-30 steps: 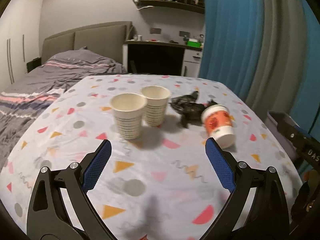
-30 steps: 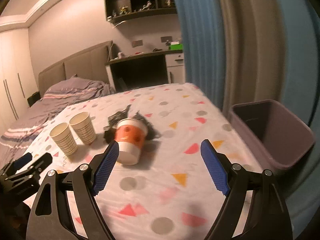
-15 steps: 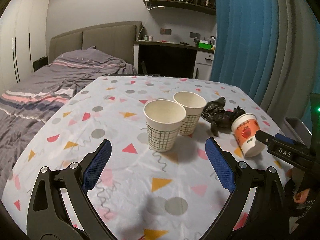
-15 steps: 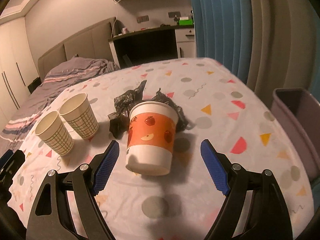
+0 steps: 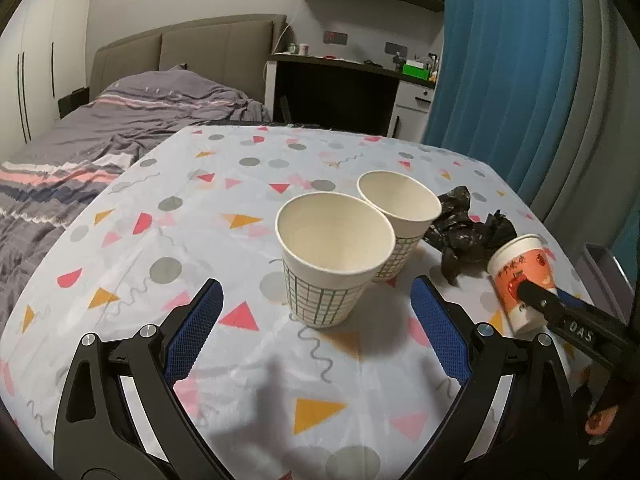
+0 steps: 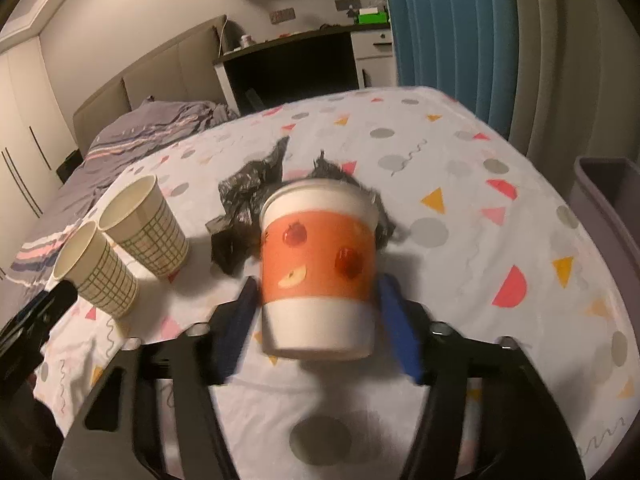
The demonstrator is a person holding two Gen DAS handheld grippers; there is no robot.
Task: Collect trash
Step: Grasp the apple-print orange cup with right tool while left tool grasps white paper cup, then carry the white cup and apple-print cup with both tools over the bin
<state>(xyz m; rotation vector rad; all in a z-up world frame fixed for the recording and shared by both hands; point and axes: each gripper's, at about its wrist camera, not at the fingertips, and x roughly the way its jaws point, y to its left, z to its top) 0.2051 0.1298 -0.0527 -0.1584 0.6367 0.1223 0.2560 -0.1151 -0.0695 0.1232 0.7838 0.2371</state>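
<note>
Since a second ago my left gripper (image 5: 316, 320) has slid up to the nearest checked cup (image 5: 334, 258) on the counter (image 5: 180, 240), jaws wide and empty, while my right gripper (image 6: 316, 320) is closing around the orange cup (image 6: 318, 272), pads nearly touching.
</note>
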